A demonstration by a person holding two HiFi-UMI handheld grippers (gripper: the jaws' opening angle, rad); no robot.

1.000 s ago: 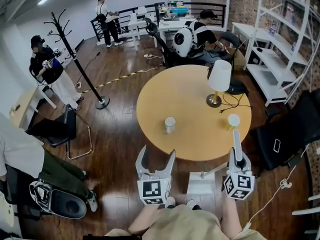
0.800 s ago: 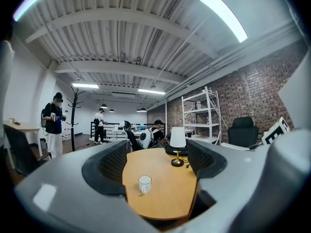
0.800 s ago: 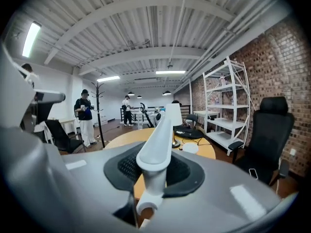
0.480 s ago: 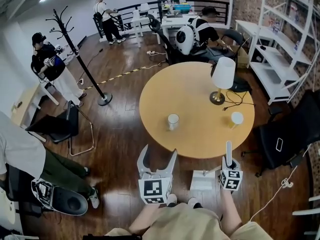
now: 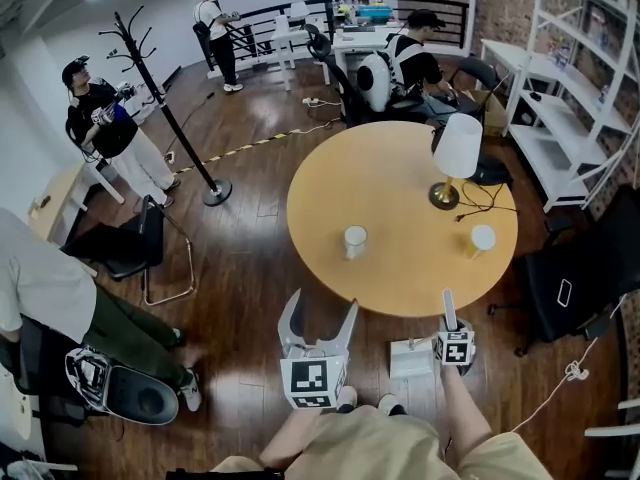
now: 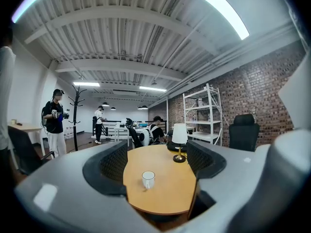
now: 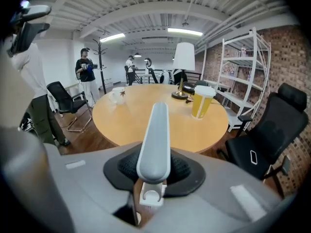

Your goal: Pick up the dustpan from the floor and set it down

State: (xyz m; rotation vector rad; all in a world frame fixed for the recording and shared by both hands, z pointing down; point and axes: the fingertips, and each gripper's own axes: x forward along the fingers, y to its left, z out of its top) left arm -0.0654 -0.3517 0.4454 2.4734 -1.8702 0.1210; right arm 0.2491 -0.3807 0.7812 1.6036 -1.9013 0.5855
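The dustpan [image 5: 410, 359] is white, with a long grey handle [image 5: 449, 312] that stands upright; it hangs low by my feet, just off the edge of the round table. My right gripper [image 5: 452, 342] is shut on that handle, and in the right gripper view the handle [image 7: 154, 135] rises from between the pads of the right gripper [image 7: 153, 173]. Whether the pan touches the floor I cannot tell. My left gripper [image 5: 321, 306] is held level at the table's near edge; the jaws of the left gripper [image 6: 156, 163] are closing with nothing between them.
The round yellow table [image 5: 400, 203] carries a white mug [image 5: 355, 241], a lamp [image 5: 455, 158] and a yellow cup [image 5: 481, 239]. A black office chair [image 5: 575, 283] stands to the right, a folding chair [image 5: 130, 248] and a coat stand [image 5: 170, 108] to the left. Several people are around.
My right gripper has sunk well down toward the floor with the dustpan handle in it, tipping forward. The left gripper has stayed in place.
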